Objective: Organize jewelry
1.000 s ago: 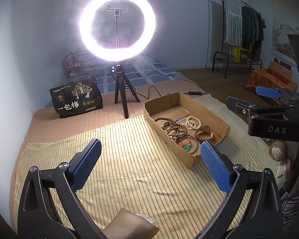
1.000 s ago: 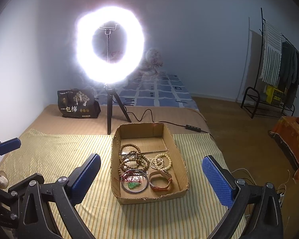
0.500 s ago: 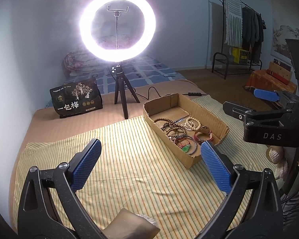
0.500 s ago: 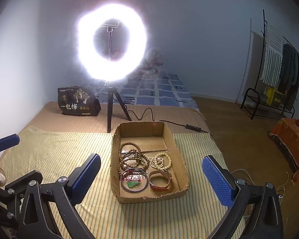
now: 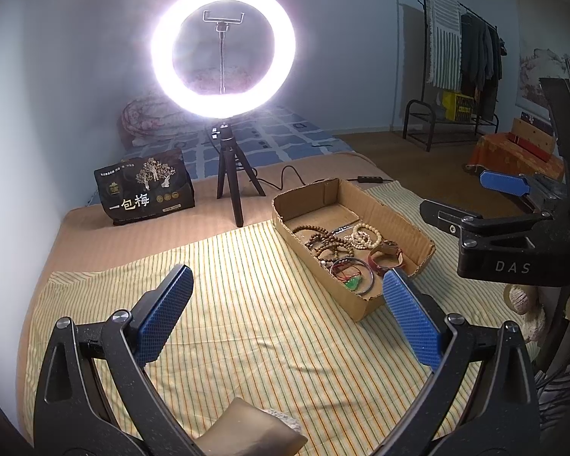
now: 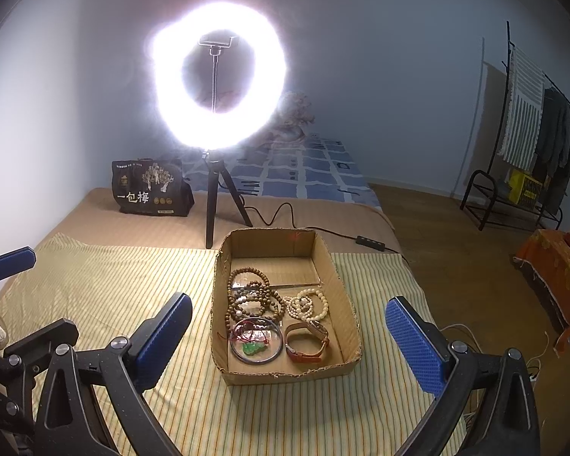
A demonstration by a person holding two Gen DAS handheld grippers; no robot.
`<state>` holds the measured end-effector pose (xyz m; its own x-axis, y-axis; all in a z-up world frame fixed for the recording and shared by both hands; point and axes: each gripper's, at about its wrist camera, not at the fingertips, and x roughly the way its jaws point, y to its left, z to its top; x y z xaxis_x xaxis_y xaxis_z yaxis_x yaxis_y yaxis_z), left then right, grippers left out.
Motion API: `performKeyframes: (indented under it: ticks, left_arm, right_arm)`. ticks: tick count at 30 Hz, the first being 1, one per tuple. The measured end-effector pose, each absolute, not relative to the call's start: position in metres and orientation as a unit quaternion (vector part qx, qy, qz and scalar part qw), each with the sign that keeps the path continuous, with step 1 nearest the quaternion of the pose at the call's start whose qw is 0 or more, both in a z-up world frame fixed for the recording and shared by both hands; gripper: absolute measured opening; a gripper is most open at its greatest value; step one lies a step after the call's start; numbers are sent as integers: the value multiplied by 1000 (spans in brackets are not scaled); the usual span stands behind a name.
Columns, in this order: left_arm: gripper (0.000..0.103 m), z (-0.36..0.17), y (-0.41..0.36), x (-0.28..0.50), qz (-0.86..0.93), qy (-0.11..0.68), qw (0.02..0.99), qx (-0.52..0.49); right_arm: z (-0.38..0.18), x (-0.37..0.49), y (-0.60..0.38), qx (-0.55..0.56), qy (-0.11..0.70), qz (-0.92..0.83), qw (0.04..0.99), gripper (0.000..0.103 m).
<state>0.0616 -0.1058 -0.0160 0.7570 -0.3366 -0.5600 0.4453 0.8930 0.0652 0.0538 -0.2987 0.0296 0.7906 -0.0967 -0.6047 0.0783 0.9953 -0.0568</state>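
From my left camera, the right hand-held gripper has slid lower and further left, closer to the box. In my right camera the box has risen in frame and grown a little, and the ring light has climbed too, so that hand-held gripper has crept forward and tipped down over the jewelry.

Matt corrugated cardboard box on striped woven cloth; beads look wooden, perhaps

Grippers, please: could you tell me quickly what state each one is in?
Left gripper: open, holding nothing.
Right gripper: open, holding nothing.
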Motion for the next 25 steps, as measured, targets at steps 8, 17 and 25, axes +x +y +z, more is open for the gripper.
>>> performKeyframes:
  ticks: [8, 17, 25]
  left_arm:
    - [102, -17, -107, 61, -210, 280, 931, 100]
    - [102, -18, -105, 59, -210, 275, 933, 102]
    - [102, -15, -102, 57, -203, 259, 939, 104]
  right_arm:
    - [28, 53, -298, -15, 324, -44, 945, 103]
    - [25, 53, -297, -19, 328, -43, 943, 103]
    - [23, 53, -298, -22, 332, -44, 942, 103]
